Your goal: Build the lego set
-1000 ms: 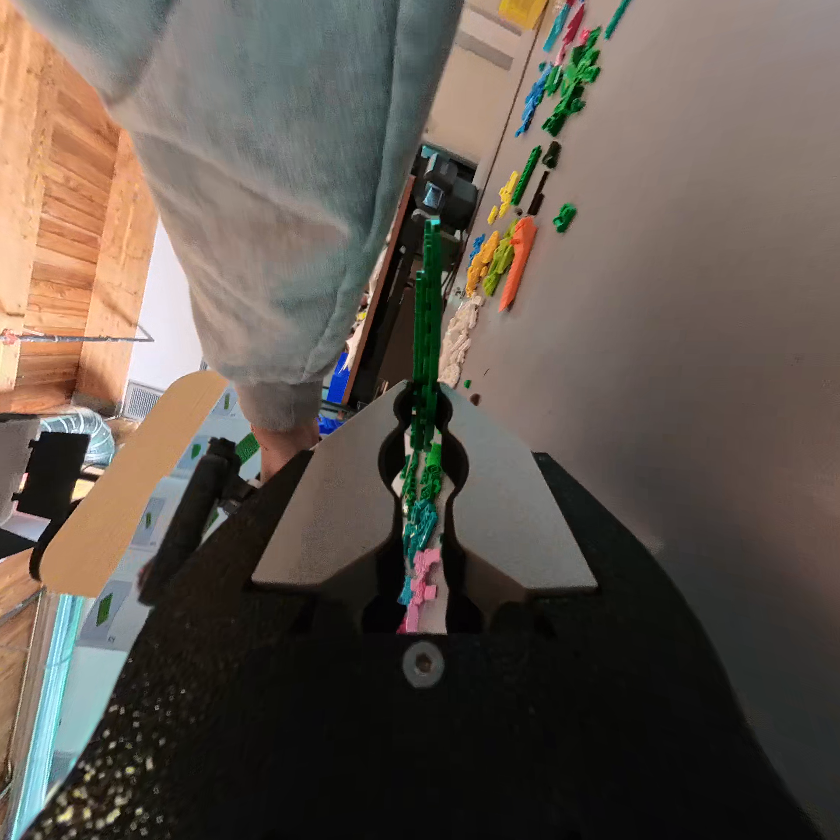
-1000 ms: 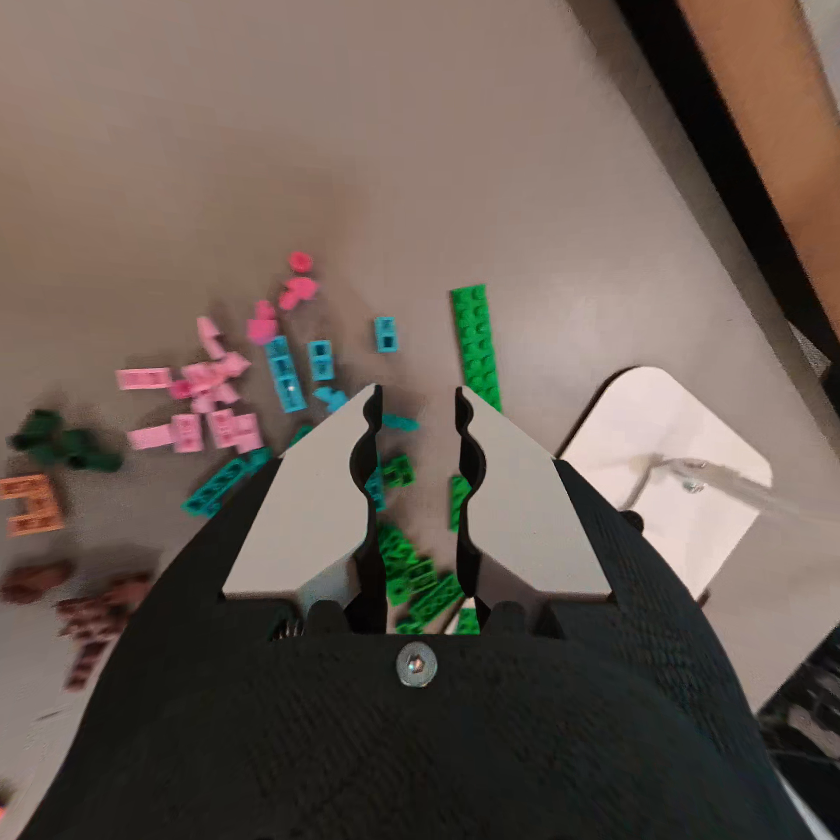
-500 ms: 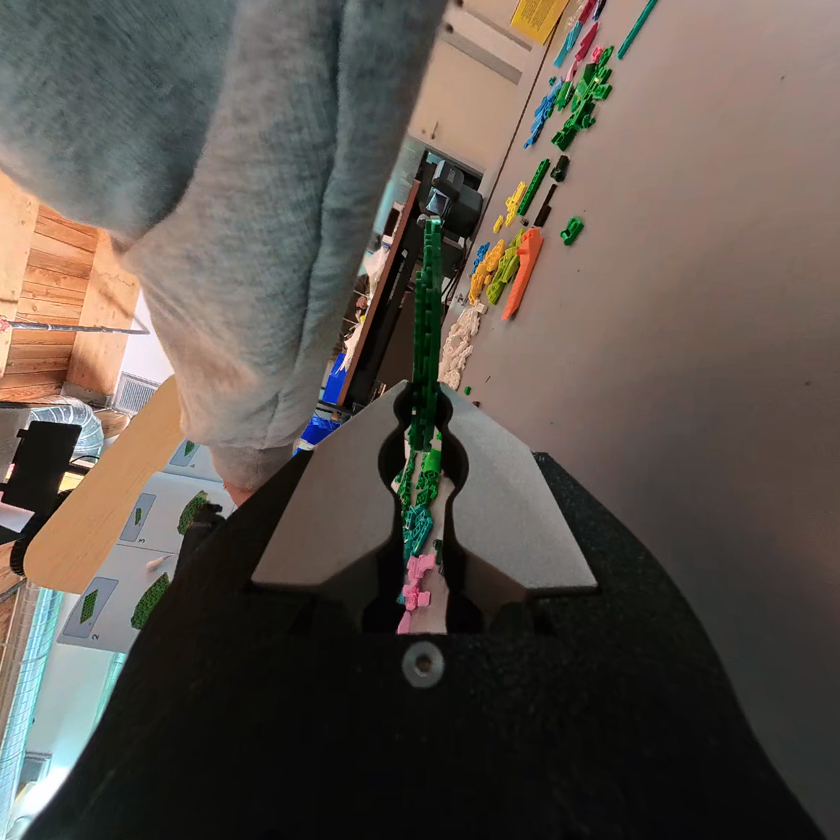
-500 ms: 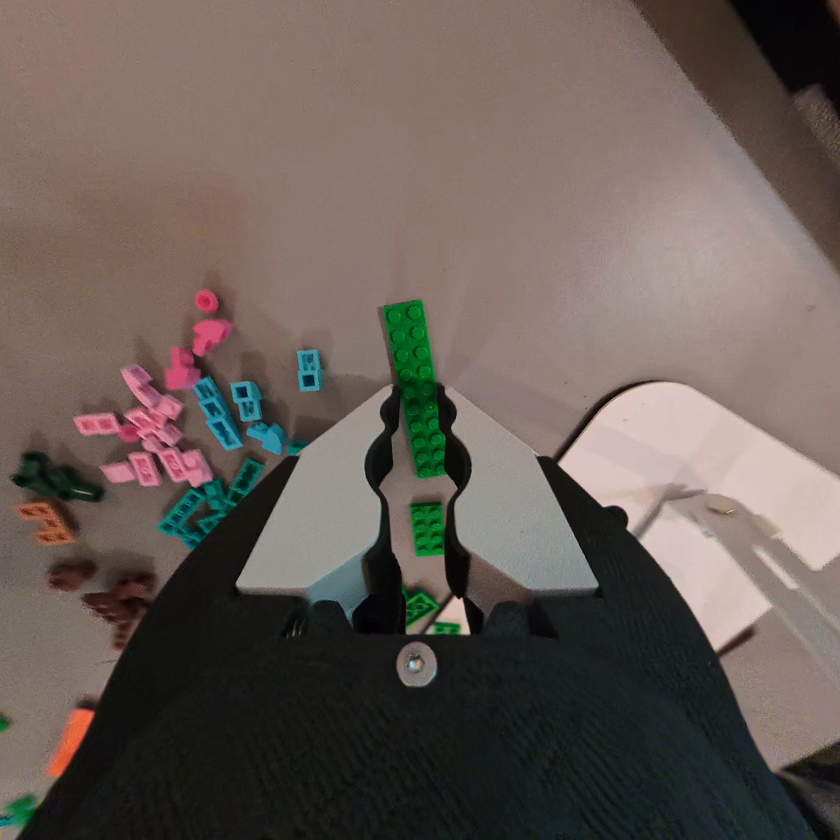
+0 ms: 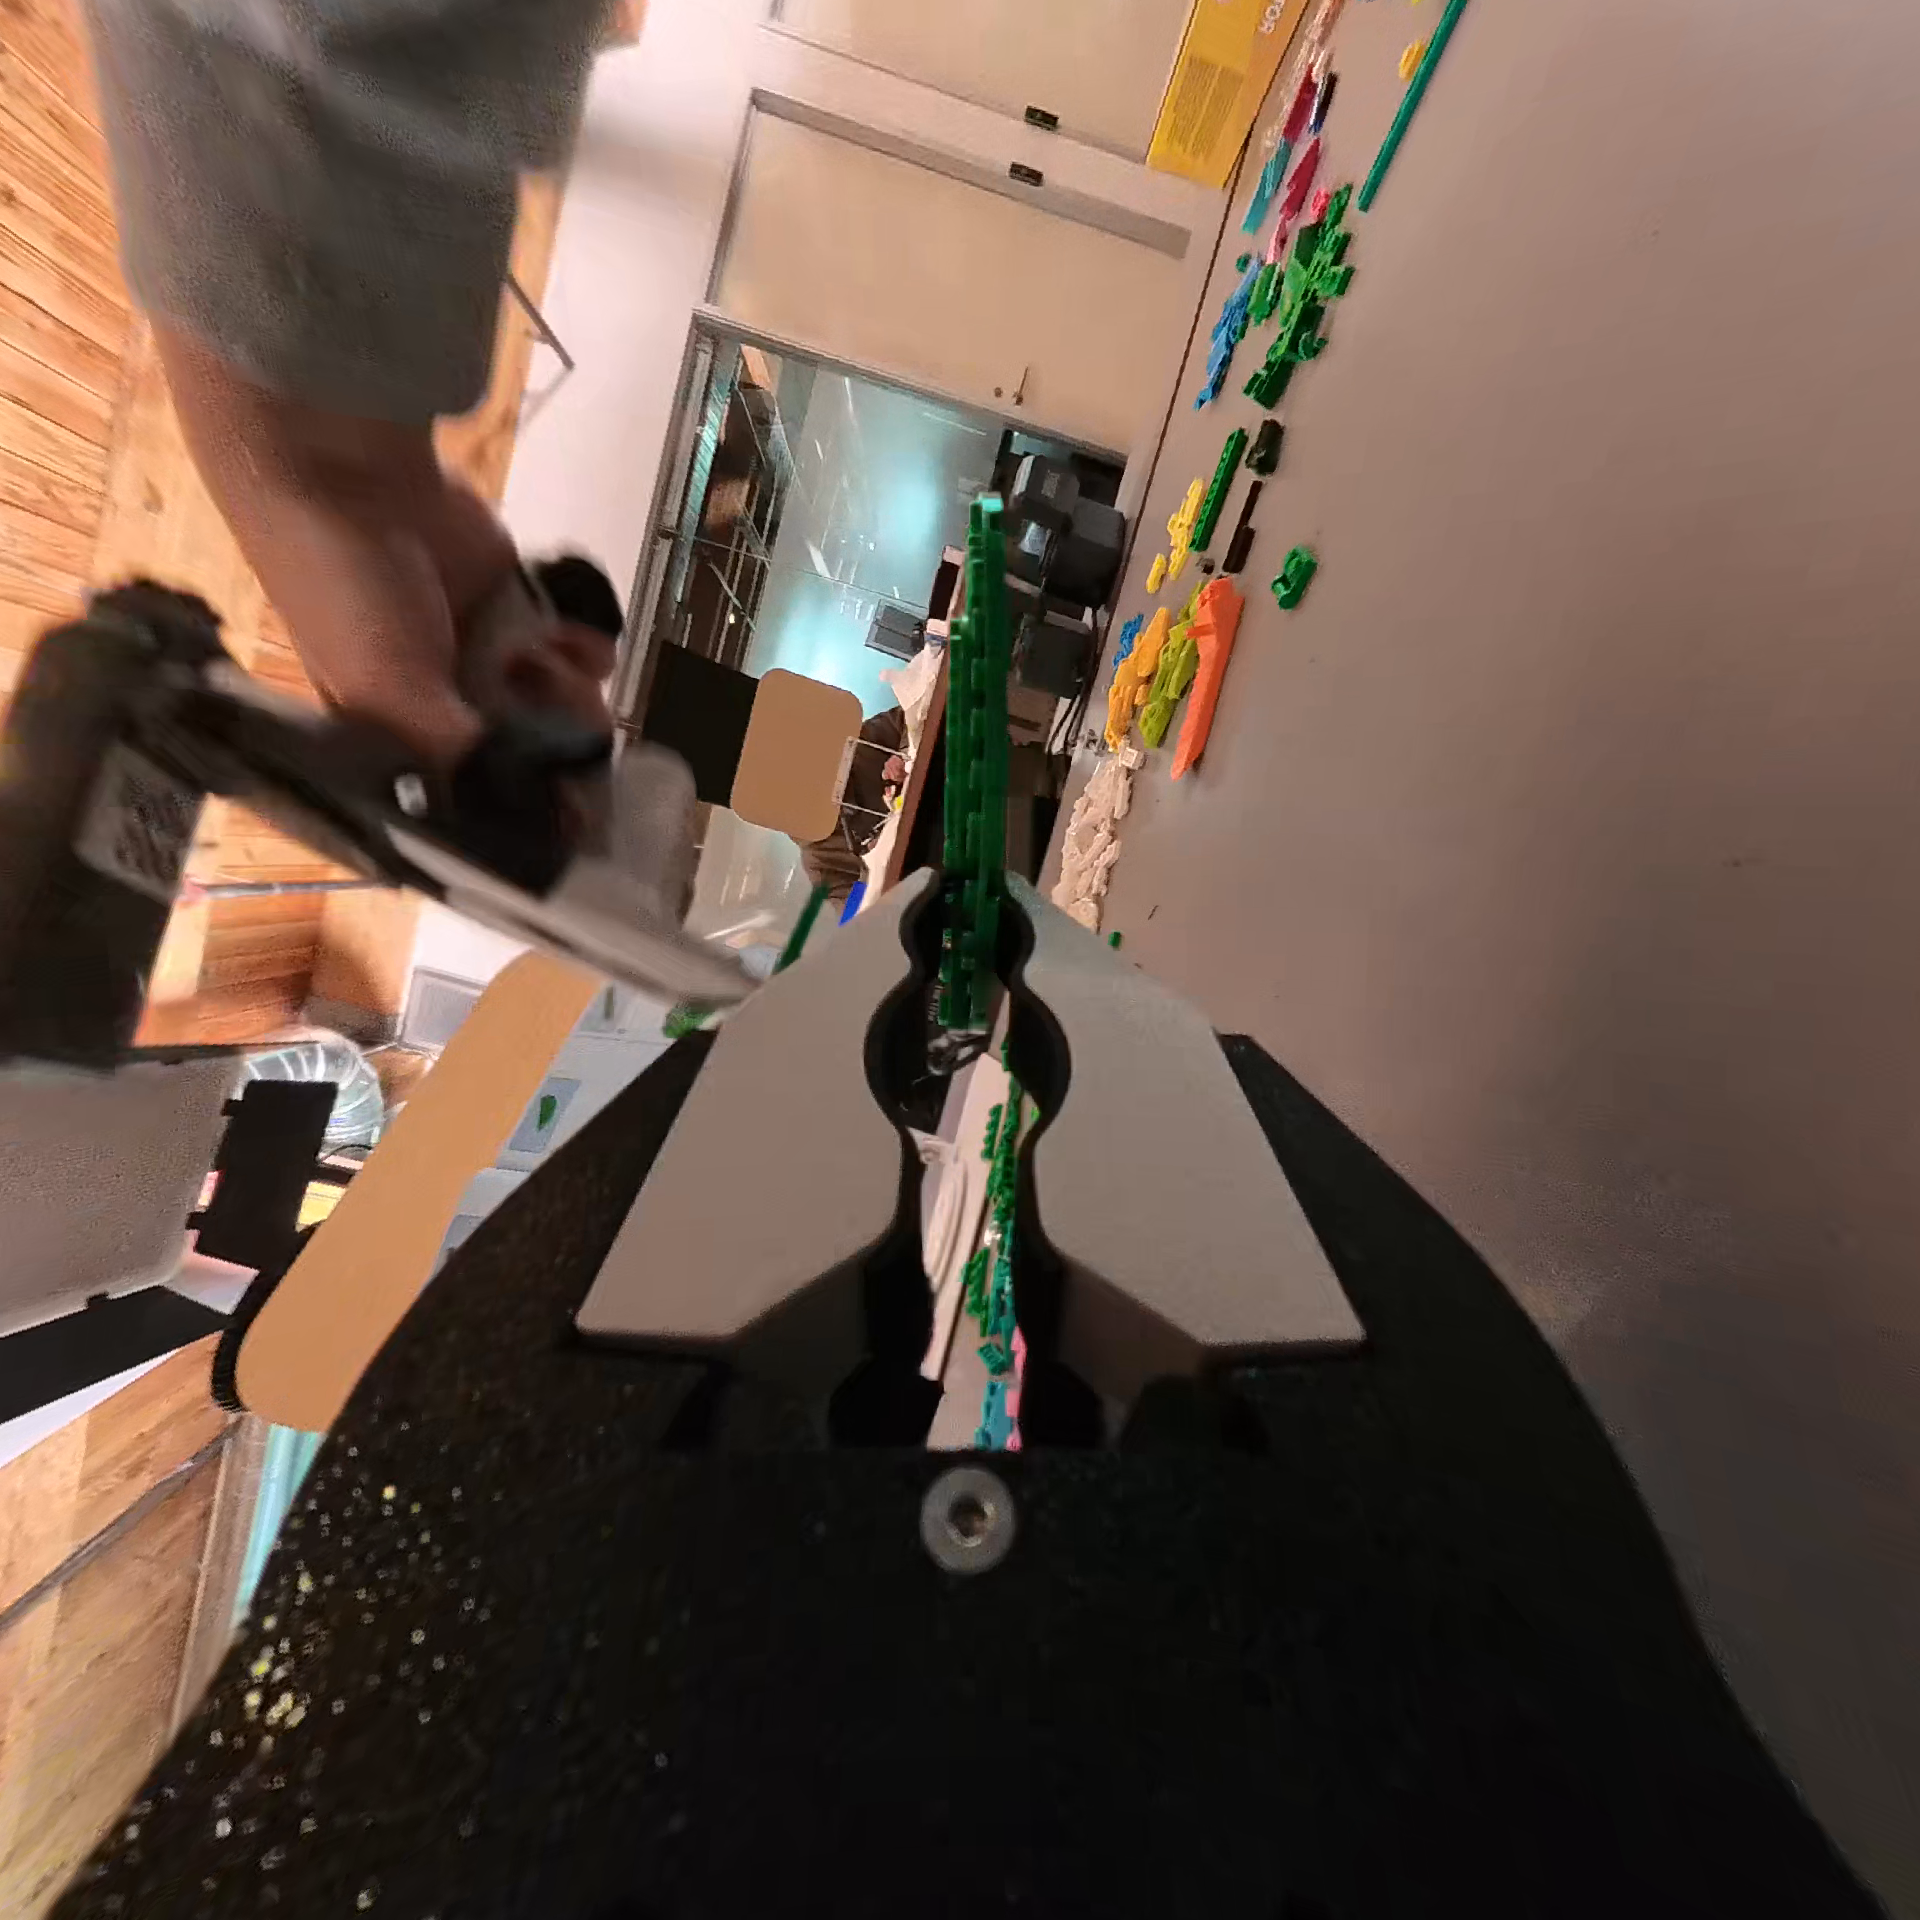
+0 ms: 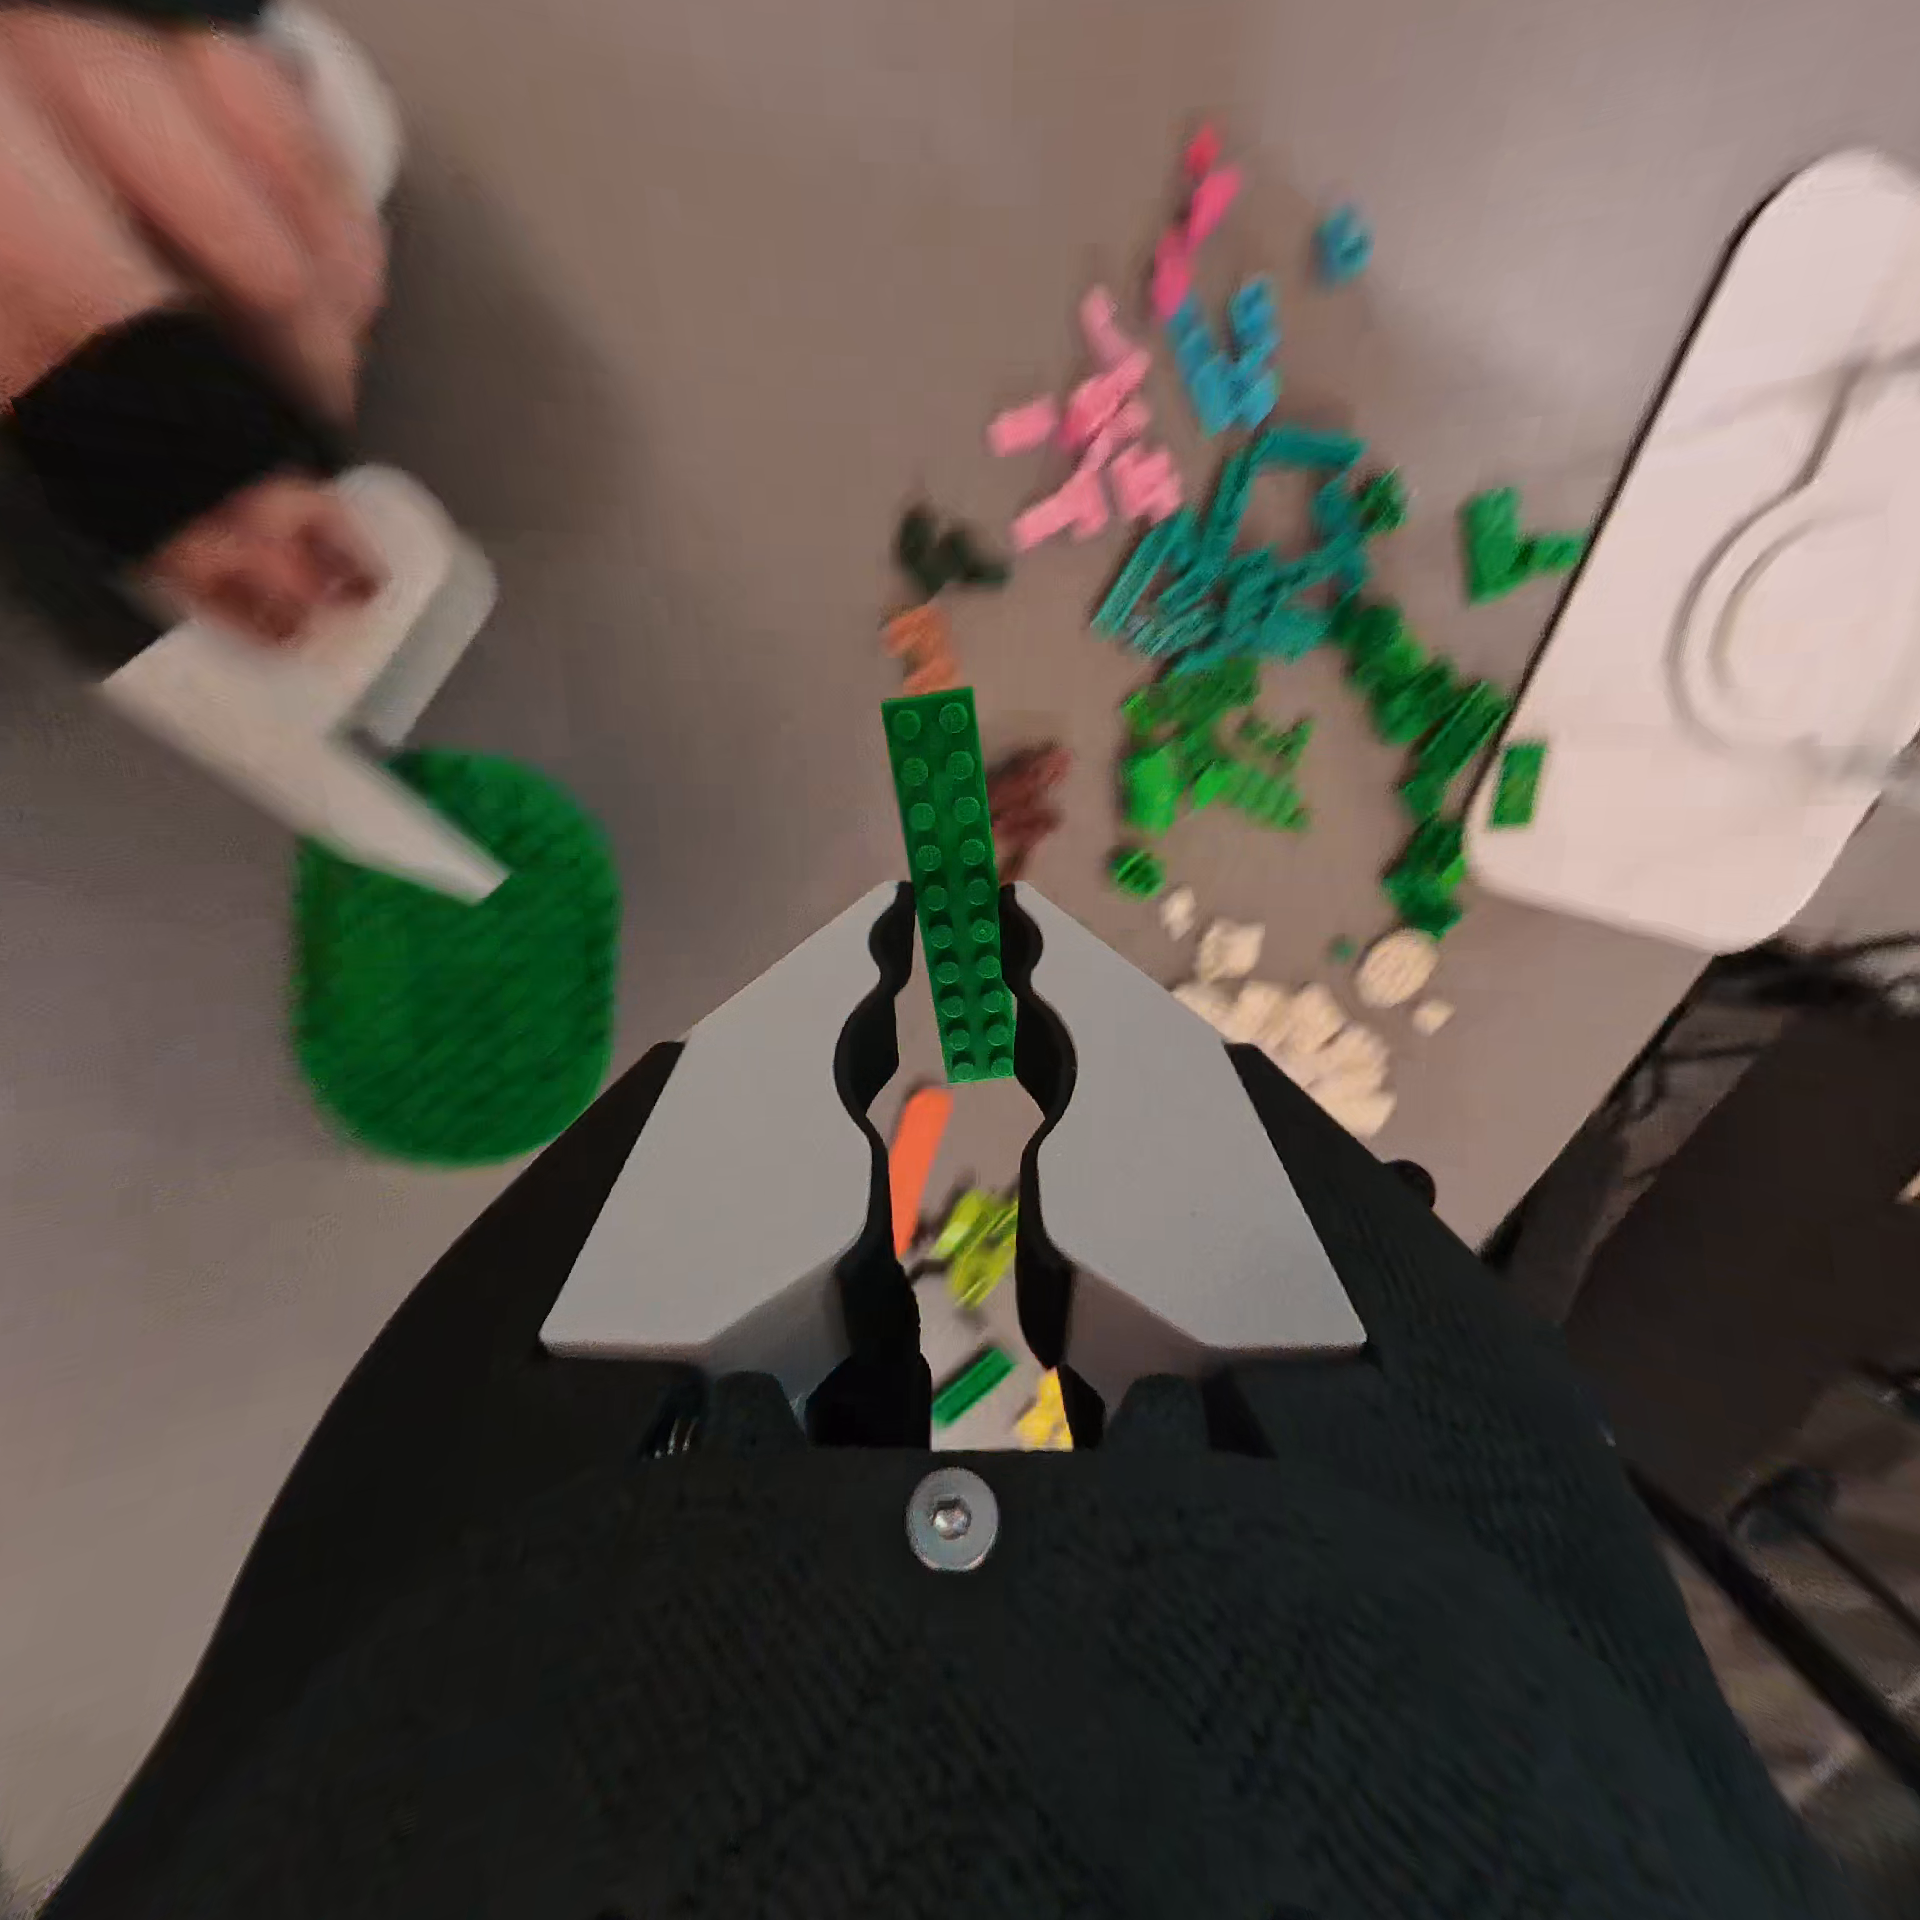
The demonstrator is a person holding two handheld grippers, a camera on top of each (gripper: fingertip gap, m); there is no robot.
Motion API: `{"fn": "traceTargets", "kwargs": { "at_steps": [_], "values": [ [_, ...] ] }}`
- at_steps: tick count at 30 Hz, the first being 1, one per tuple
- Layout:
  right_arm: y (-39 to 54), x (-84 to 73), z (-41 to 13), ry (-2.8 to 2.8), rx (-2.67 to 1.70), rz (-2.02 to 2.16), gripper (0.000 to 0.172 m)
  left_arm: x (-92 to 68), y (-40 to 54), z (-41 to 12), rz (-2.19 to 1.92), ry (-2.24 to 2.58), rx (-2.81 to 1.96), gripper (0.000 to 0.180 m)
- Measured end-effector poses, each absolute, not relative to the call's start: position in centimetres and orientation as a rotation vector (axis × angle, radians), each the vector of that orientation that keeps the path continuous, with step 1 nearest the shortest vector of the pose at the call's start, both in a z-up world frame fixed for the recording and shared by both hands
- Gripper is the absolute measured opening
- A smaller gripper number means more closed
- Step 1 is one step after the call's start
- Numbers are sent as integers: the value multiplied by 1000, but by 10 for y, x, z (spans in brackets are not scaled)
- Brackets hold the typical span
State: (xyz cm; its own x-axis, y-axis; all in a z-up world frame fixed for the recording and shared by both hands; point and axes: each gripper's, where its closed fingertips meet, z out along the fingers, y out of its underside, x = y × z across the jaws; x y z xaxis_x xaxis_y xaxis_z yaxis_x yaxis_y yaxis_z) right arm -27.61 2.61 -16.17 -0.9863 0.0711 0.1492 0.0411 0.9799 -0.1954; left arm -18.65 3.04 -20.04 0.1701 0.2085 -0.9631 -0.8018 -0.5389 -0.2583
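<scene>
left gripper (image 5: 971, 904): closed on the edge of a green studded baseplate (image 5: 977, 727). Plate is seen edge-on, running straight out from between the fingertips; both pads press on it.
same gripper, right wrist view: its pale fingers (image 6: 343, 790) sit on the rim of the plate (image 6: 457, 966), which shows there as a rounded green slab held clear above the table. Blurred.
right gripper (image 6: 958, 899): closed on a long green two-stud-wide strip (image 6: 951, 862). Tips clamp its long edges around mid-length; the far half sticks out past the tips, the near end sits back in the gap between the fingers. Studs face the camera.
same gripper, left wrist view: blurred, comes in from the left (image 5: 727, 982) with a hand (image 5: 416, 582) on it and a grey sleeve (image 5: 312, 197) above. Green strip (image 5: 802, 925) pokes out at its tip, just beside the left gripper's near finger. Cannot tell if they touch.
table (image 6: 675, 312): grey top, loose bricks sorted in piles by colour.
right of strip: pink pile (image 6: 1101, 457), teal pile (image 6: 1236, 571), bright green pile (image 6: 1382, 717), brown bits (image 6: 1029, 800), cream pile (image 6: 1299, 1029).
under right fingers: orange piece (image 6: 920, 1143), lime bits (image 6: 977, 1247).
table edge, right: white moulded tray (image 6: 1745, 644), a green piece at its lower edge.
left view, far table: orange piece (image 5: 1210, 675), yellow and lime bits (image 5: 1148, 675), cream pile (image 5: 1091, 842), green cluster (image 5: 1299, 301).
background: wood panelling (image 5: 62, 312), glass door (image 5: 831, 499), a chair seat (image 5: 416, 1174).
</scene>
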Motion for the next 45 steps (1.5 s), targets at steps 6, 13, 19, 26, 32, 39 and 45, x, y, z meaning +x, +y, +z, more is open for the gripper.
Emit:
{"fn": "traceTargets", "kwargs": {
  "at_steps": [6, 13, 19, 26, 32, 39, 45],
  "values": [
    [74, -184, -165, -3026, -225, 170, 15, -178, 36, -206, 1576, 691, -1585, 5],
    [89, -150, -190, -3037, -342, 24, 14, -174, 37, -206, 1564, 710, -1577, 4],
    [82, -154, -200, -3062, -437, 22, 15, -173, 38, -207, 1582, 722, -1570, 4],
    [81, -156, -203, -3074, -490, -86, 15, -175, 38, -209, 1571, 716, -1594, 5],
    [83, -156, -204, -3076, -589, -165, 15, -175, 38, -209, 1570, 713, -1599, 5],
    [80, -156, -204, -3082, -580, -221, 15, -176, 38, -210, 1560, 703, -1609, 4],
    [84, -155, -205, -3075, -570, -293, 15, -175, 38, -210, 1559, 705, -1609, 4]
  ]
}}
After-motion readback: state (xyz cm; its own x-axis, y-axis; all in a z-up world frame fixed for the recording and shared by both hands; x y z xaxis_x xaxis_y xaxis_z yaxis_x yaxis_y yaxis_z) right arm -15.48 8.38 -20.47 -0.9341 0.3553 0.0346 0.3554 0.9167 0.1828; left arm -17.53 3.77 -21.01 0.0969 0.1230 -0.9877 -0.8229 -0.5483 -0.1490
